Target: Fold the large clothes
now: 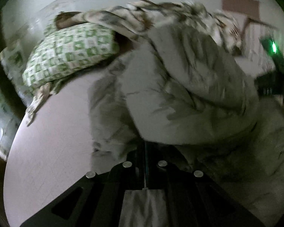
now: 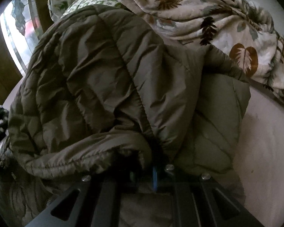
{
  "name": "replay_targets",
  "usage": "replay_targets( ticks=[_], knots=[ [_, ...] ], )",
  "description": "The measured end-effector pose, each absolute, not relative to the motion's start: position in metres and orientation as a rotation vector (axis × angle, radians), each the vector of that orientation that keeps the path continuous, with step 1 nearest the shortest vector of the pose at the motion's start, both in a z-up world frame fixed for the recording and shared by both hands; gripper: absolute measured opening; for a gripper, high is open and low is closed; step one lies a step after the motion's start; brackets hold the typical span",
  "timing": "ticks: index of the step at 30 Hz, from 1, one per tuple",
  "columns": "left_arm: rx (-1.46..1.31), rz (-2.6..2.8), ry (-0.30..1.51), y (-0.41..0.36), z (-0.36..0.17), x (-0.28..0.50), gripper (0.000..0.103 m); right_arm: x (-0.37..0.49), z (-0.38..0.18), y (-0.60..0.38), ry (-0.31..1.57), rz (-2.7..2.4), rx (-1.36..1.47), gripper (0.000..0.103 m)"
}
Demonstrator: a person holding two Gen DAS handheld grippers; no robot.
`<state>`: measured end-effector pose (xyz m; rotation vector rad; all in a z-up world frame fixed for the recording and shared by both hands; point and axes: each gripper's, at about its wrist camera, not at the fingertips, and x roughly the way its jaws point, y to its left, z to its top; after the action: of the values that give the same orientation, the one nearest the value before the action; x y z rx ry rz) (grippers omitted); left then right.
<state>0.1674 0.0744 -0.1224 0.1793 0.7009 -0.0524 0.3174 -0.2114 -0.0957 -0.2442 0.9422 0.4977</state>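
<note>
Puffy quilted olive jacket [image 2: 111, 87] pinched in both tongs, left [image 1: 144, 151] and right [image 2: 153, 162], on smooth pale sheet [image 1: 53, 143].

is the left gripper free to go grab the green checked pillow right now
Probably not yet: the left gripper is shut on the quilted jacket. The path itself looks open, bare bed sheet leading to the green checked pillow.

jacket [image 2: 108, 79]: olive-khaki, quilted, plain
blanket [image 2: 227, 28]: cream, brown and grey-green leaf print
pillow [image 1: 72, 51]: white with green square pattern
bed sheet [image 1: 53, 138]: pale pinkish-white, plain
left hand-held gripper [image 1: 144, 151]: black, silver screws
</note>
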Motion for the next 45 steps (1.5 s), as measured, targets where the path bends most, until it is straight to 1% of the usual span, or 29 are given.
replay_targets(
  ticks=[5, 8, 12, 16, 19, 25, 28, 31, 32, 35, 40, 45],
  knots=[
    [0.095, 0.007, 0.585, 0.085, -0.079, 0.161, 0.001, 0.307, -0.096, -0.212, 0.941, 0.496, -0.248, 0.011],
    [0.097, -0.026, 0.599, 0.071, -0.07, 0.177, 0.001, 0.307, -0.094, -0.21, 0.944, 0.495, -0.26, 0.011],
    [0.182, -0.075, 0.696, 0.043, -0.094, 0.213, 0.001, 0.31, -0.092, -0.21, 0.946, 0.499, -0.273, 0.011],
    [0.165, -0.116, 0.9, 0.031, -0.146, 0.231, 0.0, 0.311, -0.092, -0.211, 0.945, 0.501, -0.28, 0.011],
    [0.129, -0.111, 0.909, 0.032, -0.16, 0.23, 0.0, 0.311, -0.092, -0.211, 0.94, 0.504, -0.286, 0.011],
    [0.118, -0.133, 0.942, 0.032, -0.162, 0.228, 0.0, 0.294, -0.08, -0.205, 0.892, 0.446, -0.355, 0.014],
    [0.09, -0.151, 0.946, 0.034, -0.165, 0.219, 0.0, 0.285, -0.072, -0.207, 0.877, 0.43, -0.351, 0.018],
    [0.08, -0.154, 0.951, 0.036, -0.167, 0.215, 0.0, 0.273, -0.065, -0.211, 0.861, 0.427, -0.358, 0.024],
    [0.08, -0.155, 0.952, 0.036, -0.167, 0.216, 0.0, 0.27, -0.063, -0.212, 0.857, 0.426, -0.362, 0.03],
    [0.073, -0.154, 0.952, 0.038, -0.168, 0.216, 0.0, 0.258, -0.058, -0.226, 0.851, 0.41, -0.355, 0.089],
    [0.064, -0.15, 0.949, 0.036, -0.166, 0.21, 0.0, 0.248, -0.048, -0.248, 0.863, 0.392, -0.296, 0.089],
    [0.064, -0.148, 0.947, 0.034, -0.167, 0.203, 0.0, 0.254, -0.034, -0.239, 0.839, 0.402, -0.258, 0.089]
  ],
)
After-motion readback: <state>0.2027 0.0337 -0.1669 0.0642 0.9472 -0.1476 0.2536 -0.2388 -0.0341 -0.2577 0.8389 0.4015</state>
